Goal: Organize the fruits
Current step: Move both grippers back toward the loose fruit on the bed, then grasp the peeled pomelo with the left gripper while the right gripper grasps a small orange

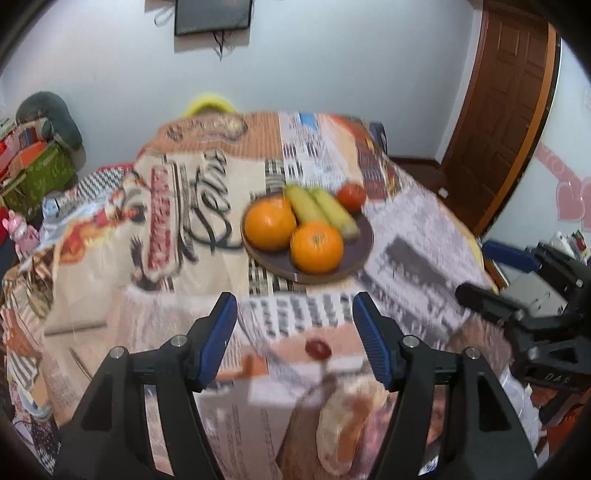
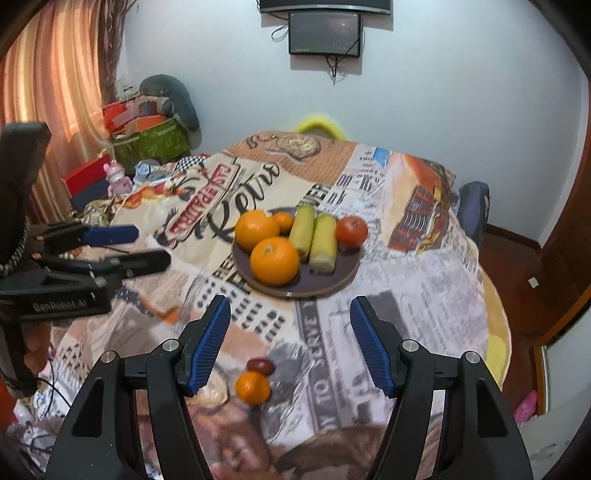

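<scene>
A pale wall with a dark screen (image 2: 324, 33) stands beyond a table draped in a newspaper-print cloth (image 2: 424, 280), and everything that matters lies on that cloth ahead of the two hand-held grippers. Largest is the dark round plate (image 2: 332, 284), straight ahead of the right gripper (image 2: 290, 325) and a little past its fingertips; it carries two big oranges (image 2: 274, 260), a smaller one tucked behind them, two pale green fruits (image 2: 323, 238) side by side, and a red fruit (image 2: 351, 230) at its far right rim. The left gripper (image 1: 295, 321) hovers off to the right gripper's left, jaws apart with nothing between them; the right one is likewise spread and empty. Smallest are the strays: a small orange (image 2: 253, 387) touching a dark red fruit (image 2: 260, 365), on the cloth just below and slightly left of the right gripper's opening, near its left pad. The likely step is gathering these two onto the plate. To do it well, drop the right gripper over the small orange alone, straddle it squarely at its widest, close gently so it does not squirt away or nudge its neighbour, then set it in the free space at the plate's near right.
</scene>
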Demonstrator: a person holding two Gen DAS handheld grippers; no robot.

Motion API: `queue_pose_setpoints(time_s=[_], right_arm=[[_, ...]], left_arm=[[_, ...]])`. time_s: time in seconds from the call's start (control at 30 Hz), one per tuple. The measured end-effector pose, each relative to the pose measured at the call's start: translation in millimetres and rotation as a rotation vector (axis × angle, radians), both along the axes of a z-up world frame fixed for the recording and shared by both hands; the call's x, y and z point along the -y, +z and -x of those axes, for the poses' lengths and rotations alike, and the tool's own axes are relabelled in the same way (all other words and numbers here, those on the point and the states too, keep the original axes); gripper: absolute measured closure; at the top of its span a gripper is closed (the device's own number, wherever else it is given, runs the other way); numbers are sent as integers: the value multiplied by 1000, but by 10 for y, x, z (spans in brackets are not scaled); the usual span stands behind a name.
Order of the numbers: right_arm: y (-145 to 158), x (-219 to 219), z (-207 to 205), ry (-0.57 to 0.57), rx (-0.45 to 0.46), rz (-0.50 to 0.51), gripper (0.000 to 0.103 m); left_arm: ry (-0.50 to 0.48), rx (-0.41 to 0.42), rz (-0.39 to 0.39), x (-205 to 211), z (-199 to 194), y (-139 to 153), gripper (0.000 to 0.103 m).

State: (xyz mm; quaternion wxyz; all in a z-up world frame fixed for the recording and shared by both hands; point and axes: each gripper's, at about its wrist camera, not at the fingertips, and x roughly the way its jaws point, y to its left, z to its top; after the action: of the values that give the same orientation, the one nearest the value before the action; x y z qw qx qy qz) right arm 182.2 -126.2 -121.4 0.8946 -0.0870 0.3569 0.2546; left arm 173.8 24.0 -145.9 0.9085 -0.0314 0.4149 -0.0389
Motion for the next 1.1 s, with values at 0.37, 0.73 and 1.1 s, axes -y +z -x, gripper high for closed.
queue_pose_setpoints(time_s=[0.37,0.73,1.1], right_arm=[[-247,104,169,-20,-59,12,39],[-423,129,192,-25,-111,-3,39],[-597,105,155,-19,-159,4,39]], left_arm=[[-76,-190,-12,245,225,-716,38],[-135,-258,26,430,313,-929,36],[-84,-213,12,337,232,-1005,56]])
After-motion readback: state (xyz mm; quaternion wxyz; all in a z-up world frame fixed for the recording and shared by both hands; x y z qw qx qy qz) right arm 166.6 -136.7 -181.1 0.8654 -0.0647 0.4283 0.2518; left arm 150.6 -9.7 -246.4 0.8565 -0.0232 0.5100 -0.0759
